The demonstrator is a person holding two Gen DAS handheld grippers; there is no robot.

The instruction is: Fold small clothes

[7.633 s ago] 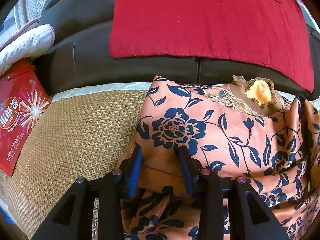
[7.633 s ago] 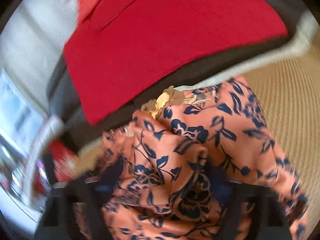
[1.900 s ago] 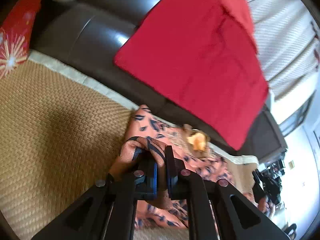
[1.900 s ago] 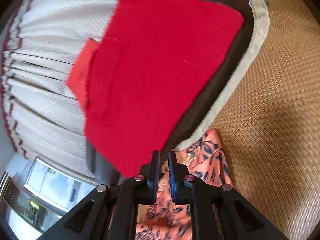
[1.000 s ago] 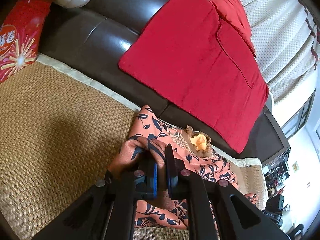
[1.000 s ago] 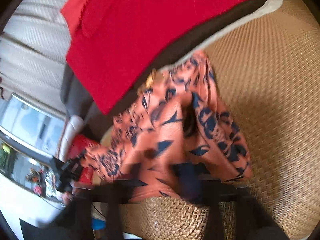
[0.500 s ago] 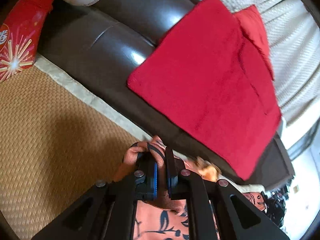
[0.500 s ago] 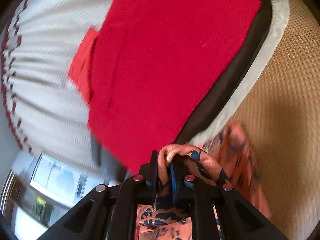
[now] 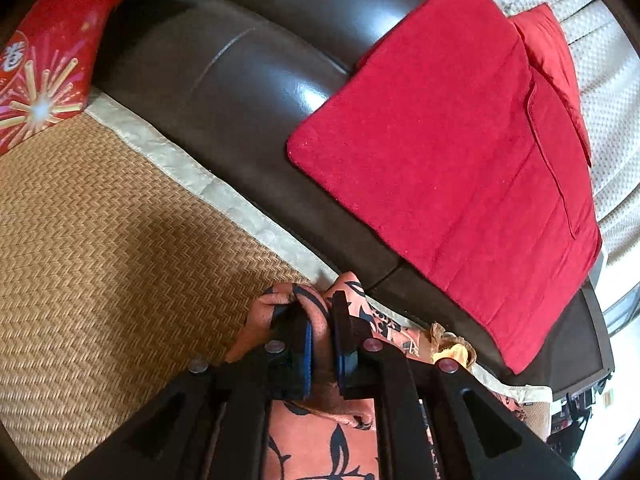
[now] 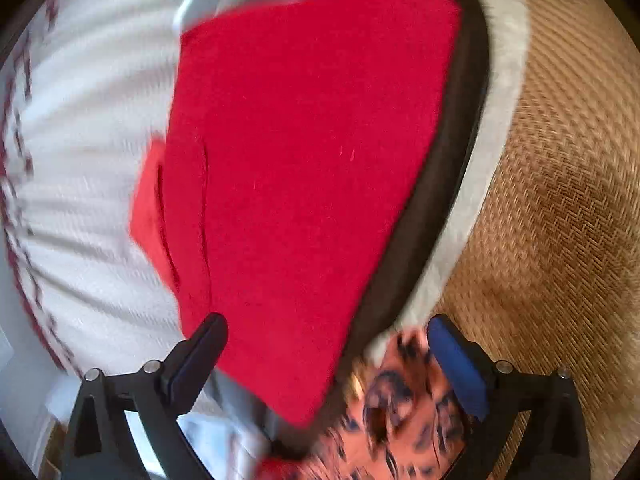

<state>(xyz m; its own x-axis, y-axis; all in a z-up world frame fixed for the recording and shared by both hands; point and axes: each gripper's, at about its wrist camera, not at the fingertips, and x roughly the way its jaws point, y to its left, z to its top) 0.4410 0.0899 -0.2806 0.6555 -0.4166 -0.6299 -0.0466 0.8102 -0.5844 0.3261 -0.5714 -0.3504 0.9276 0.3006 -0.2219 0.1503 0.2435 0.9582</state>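
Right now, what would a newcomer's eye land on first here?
The big red cushion leaning on the dark sofa back fills both views. Below it, the orange floral garment lies on the woven mat, bunched in the shut left tongs; the right tongs gape open.

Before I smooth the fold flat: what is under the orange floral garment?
The orange floral garment lies on the woven mat, near its pale border. Whatever is directly beneath the fabric is covered.
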